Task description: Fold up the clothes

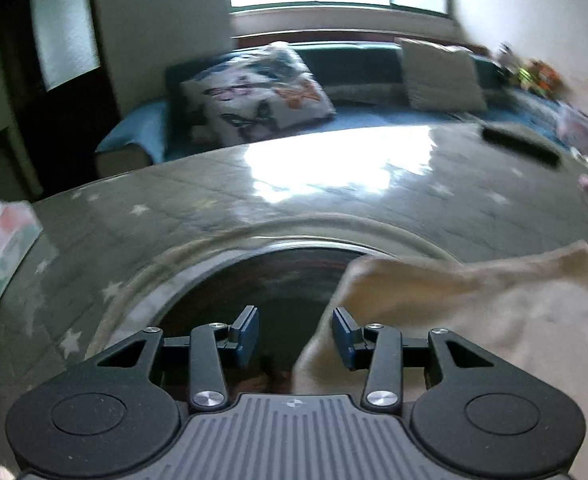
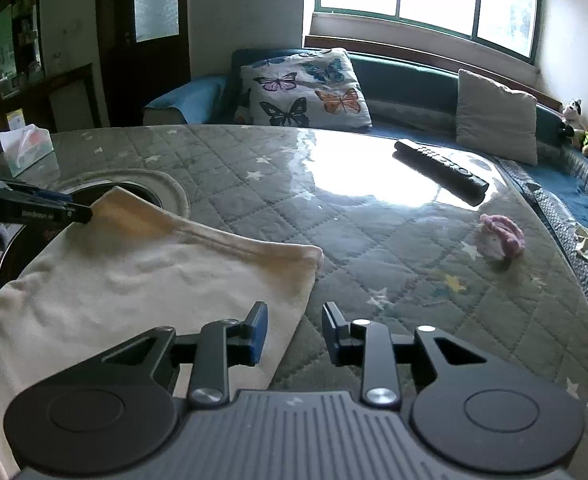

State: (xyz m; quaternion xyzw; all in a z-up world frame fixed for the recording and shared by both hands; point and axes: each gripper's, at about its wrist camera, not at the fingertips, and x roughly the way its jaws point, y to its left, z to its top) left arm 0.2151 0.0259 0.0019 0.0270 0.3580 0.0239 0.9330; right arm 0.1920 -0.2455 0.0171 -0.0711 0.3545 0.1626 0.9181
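The cream cloth lies on my quilted table, partly over a round opening. My left gripper hovers spread at its far corner, perhaps touching; my right gripper hangs unclenched over its near edge.

Quilted table: cloth over round hole; beyond hole, tissue box; right of hole, remote, pink scrunchie.
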